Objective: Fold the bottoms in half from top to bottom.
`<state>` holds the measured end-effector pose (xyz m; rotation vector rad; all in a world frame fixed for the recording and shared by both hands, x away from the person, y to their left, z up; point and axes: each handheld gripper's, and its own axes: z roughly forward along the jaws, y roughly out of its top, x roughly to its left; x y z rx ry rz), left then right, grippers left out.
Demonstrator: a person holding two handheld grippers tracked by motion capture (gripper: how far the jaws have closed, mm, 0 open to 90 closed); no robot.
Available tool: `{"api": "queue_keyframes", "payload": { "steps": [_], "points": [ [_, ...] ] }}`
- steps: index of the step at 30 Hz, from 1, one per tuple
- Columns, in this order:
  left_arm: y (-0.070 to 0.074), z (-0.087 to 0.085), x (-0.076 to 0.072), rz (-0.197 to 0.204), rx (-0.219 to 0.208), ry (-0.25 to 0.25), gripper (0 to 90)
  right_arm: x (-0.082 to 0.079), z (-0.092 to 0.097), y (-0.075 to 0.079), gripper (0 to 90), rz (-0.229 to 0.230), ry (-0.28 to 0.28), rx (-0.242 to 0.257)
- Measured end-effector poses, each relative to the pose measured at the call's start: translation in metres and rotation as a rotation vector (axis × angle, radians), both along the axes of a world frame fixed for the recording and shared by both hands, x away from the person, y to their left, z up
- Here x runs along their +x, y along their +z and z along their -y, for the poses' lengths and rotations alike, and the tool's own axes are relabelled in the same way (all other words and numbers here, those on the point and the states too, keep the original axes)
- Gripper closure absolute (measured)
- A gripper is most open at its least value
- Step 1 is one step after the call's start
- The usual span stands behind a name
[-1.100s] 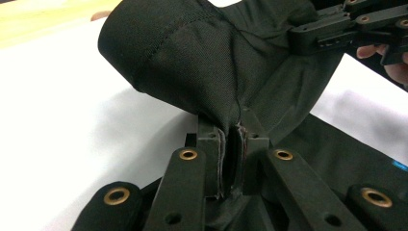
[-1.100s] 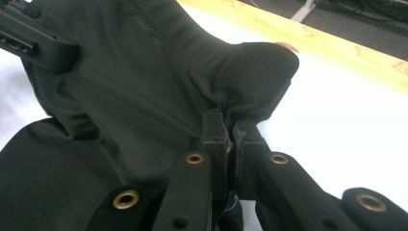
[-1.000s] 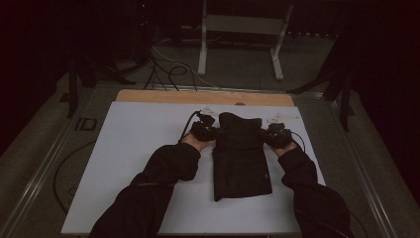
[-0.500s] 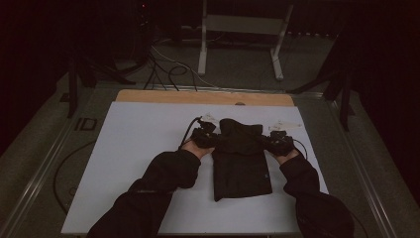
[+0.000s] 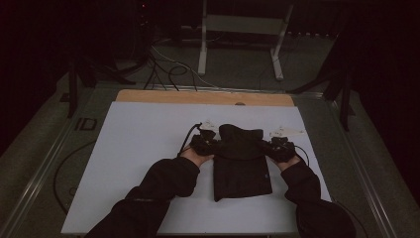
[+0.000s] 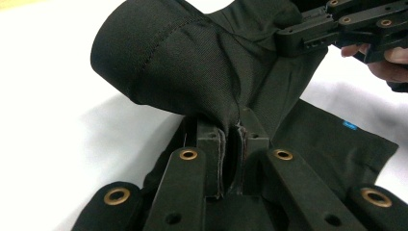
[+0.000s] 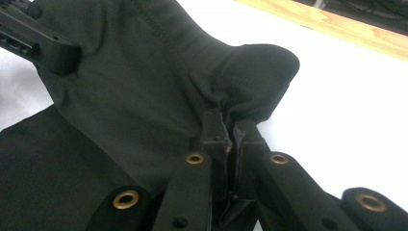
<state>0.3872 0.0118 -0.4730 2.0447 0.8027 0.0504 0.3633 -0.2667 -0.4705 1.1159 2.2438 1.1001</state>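
Sleeves: your forearms [image 5: 163,183] come in low, one on each side of the cloth [image 5: 241,166], so the grippers meet it from opposite edges.
Cloth: a dark folded garment lying flat on the white tabletop [image 5: 133,148] between your hands — its far end is lifted and rolled back toward you.
Left gripper: your left gripper [image 6: 234,139] is clenched on a pinch of the cloth's left edge; fabric bunches out of the closed jaws and arches over them.
Right gripper: your right gripper [image 7: 230,132] is clamped on the right edge the same way, a rounded fold bulging past the tips.
Why held so: matching pinches at both corners keep the raised edge level — my reading is that you are folding the far end over the near part.
Next: bring both hands toward you together, or the fold will skew.
Beyond: bare white sheet, then the wooden strip [image 5: 198,96] at the far edge, cables [image 5: 168,69] on the floor behind.
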Motion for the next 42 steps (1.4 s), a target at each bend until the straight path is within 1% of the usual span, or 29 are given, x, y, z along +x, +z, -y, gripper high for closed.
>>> {"api": "queue_keyframes", "payload": {
  "steps": [1,2,6,8,10,11,13,16,17,18,23,33,36,40,42],
  "points": [
    [0.000,0.000,-0.002,-0.003,-0.004,0.000,84.0,-0.002,-0.001,0.000,86.6,0.001,-0.002,0.004],
    [-0.001,0.000,-0.003,-0.003,-0.006,-0.001,84.0,-0.003,-0.001,0.001,86.6,0.003,0.003,-0.005],
    [0.000,0.000,-0.010,0.022,0.011,-0.003,84.0,-0.010,-0.002,0.001,86.6,0.006,0.012,-0.011],
    [0.001,0.000,-0.014,0.032,0.015,-0.009,84.0,-0.013,-0.001,0.003,86.6,0.006,0.017,-0.005],
    [0.001,0.000,-0.016,0.032,0.012,-0.010,84.0,-0.017,-0.001,0.004,86.6,0.008,0.018,-0.006],
    [0.002,-0.001,-0.019,0.033,0.007,-0.014,84.0,-0.019,-0.001,0.004,86.6,0.011,0.020,-0.002],
    [0.003,-0.002,-0.022,0.028,0.000,-0.015,83.9,-0.022,-0.001,0.005,86.5,0.004,0.022,-0.003],
    [0.003,-0.004,-0.026,0.030,0.004,-0.021,84.0,-0.027,0.000,0.006,86.5,0.002,0.034,-0.003],
    [0.004,-0.004,-0.027,0.028,-0.005,-0.017,84.0,-0.029,-0.001,0.006,86.6,0.003,0.034,-0.001],
    [0.004,-0.004,-0.027,0.028,-0.005,-0.017,84.0,-0.031,-0.001,0.006,86.6,0.004,0.036,0.004],
    [0.005,-0.006,-0.037,0.034,-0.012,-0.023,83.9,-0.040,-0.001,0.008,86.5,0.008,0.042,0.011],
    [0.004,-0.008,-0.051,0.026,-0.026,-0.029,83.9,-0.053,-0.001,0.006,86.6,-0.002,0.054,0.017],
    [0.005,-0.008,-0.055,0.039,-0.021,-0.028,83.9,-0.056,0.000,0.005,86.6,-0.001,0.059,0.027],
    [0.005,-0.008,-0.062,0.069,-0.005,-0.023,83.9,-0.061,0.000,0.005,86.6,-0.010,0.062,0.027],
    [0.004,-0.008,-0.065,0.058,-0.014,-0.020,83.9,-0.063,0.001,0.005,86.5,-0.009,0.060,0.036]
  ]
}}
